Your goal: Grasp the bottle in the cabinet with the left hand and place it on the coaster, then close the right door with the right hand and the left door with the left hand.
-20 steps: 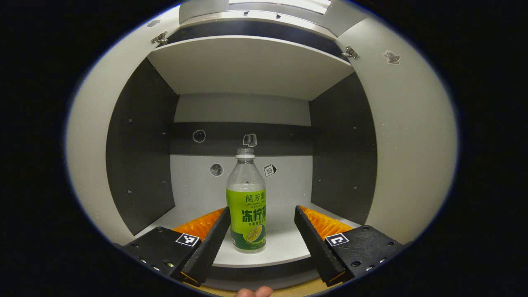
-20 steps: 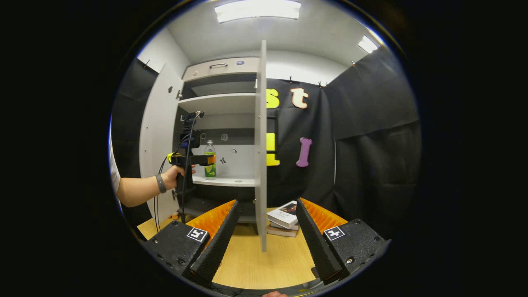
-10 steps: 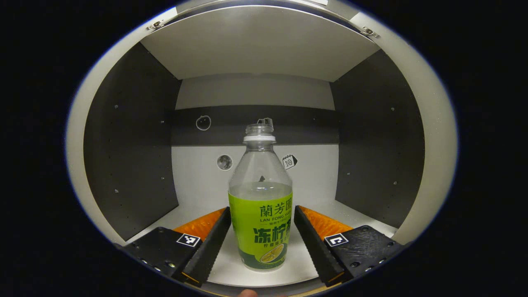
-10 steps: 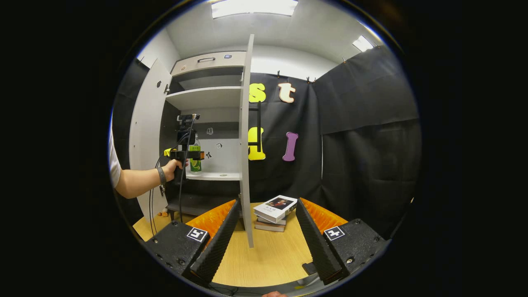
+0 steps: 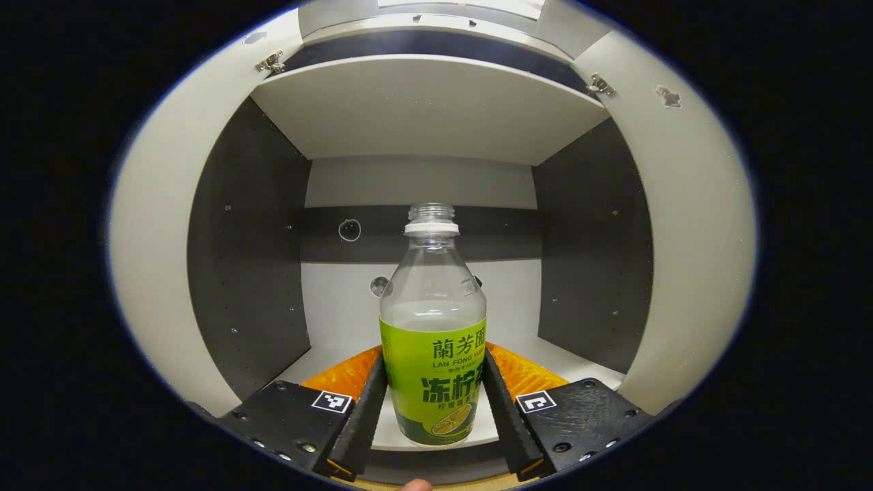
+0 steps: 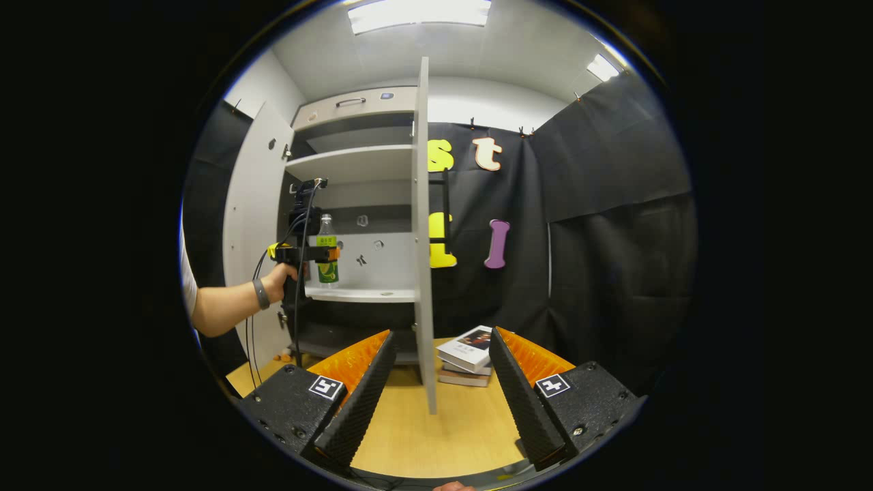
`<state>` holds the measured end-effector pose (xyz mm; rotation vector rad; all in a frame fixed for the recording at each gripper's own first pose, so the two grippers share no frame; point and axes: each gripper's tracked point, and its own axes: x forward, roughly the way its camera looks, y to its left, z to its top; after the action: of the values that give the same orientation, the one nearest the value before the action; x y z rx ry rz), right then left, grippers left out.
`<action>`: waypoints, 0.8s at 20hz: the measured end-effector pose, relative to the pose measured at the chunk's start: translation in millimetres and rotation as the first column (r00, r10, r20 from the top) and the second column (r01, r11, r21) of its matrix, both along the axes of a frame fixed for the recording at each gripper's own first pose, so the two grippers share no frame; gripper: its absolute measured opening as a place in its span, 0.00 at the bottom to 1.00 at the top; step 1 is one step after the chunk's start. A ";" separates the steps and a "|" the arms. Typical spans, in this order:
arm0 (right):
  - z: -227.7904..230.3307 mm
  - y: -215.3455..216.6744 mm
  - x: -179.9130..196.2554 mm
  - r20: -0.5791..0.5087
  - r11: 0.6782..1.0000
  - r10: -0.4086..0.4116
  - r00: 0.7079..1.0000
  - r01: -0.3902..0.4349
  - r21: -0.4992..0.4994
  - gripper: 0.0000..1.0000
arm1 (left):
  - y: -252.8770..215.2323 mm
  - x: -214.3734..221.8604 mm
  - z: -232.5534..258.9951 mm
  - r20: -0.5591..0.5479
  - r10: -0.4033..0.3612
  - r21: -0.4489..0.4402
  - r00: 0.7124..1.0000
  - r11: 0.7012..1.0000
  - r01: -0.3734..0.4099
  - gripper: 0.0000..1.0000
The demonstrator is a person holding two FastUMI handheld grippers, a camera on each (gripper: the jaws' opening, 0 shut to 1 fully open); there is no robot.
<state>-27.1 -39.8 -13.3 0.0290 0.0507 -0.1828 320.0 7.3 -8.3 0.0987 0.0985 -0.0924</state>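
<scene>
A clear bottle (image 5: 434,341) with a green label and no cap stands upright between my left gripper's (image 5: 434,416) fingers, which press on both sides of the label. It is at the front edge of the cabinet's lower shelf (image 5: 327,354). In the right gripper view the same bottle (image 6: 327,249) sits in the left gripper (image 6: 322,254), held by a hand, seemingly just above the shelf (image 6: 361,294). Both doors stand open: the left door (image 6: 252,218) and the right door (image 6: 423,239), seen edge-on. My right gripper (image 6: 440,389) is open over the wooden table (image 6: 409,436), holding nothing.
A small stack of books (image 6: 467,354) lies on the table just right of the right door. An upper shelf (image 5: 430,109) runs above the bottle. The cabinet's dark side walls (image 5: 245,259) flank the compartment. A cable (image 6: 297,300) hangs from the left gripper.
My left gripper's fingers have shut on the bottle, which they only flanked half a second ago, and the gripper has drawn back slightly. The right gripper has shifted only a little.
</scene>
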 end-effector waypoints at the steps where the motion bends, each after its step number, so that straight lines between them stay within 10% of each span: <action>1: 1.3 2.5 0.8 0.004 1.000 0.018 1.000 -0.018 0.000 0.84 | -0.7 -15.8 6.0 0.012 -0.008 0.002 1.000 1.000 0.008 0.72; 10: 53.8 7.5 -1.7 0.084 0.990 0.138 0.987 -0.137 -0.011 0.84 | -13.6 -167.2 -79.1 -0.033 -0.018 0.016 0.999 1.000 0.019 0.72; 16: 83.4 -28.3 -24.4 0.128 0.998 0.050 0.990 -0.054 0.025 0.84 | -31.3 -240.1 -200.0 -0.051 0.087 0.124 0.995 0.989 -0.080 0.72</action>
<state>-51.5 -68.1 70.0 0.0674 -0.0735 -0.1276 79.9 -24.0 -208.2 0.2137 0.1644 -0.0050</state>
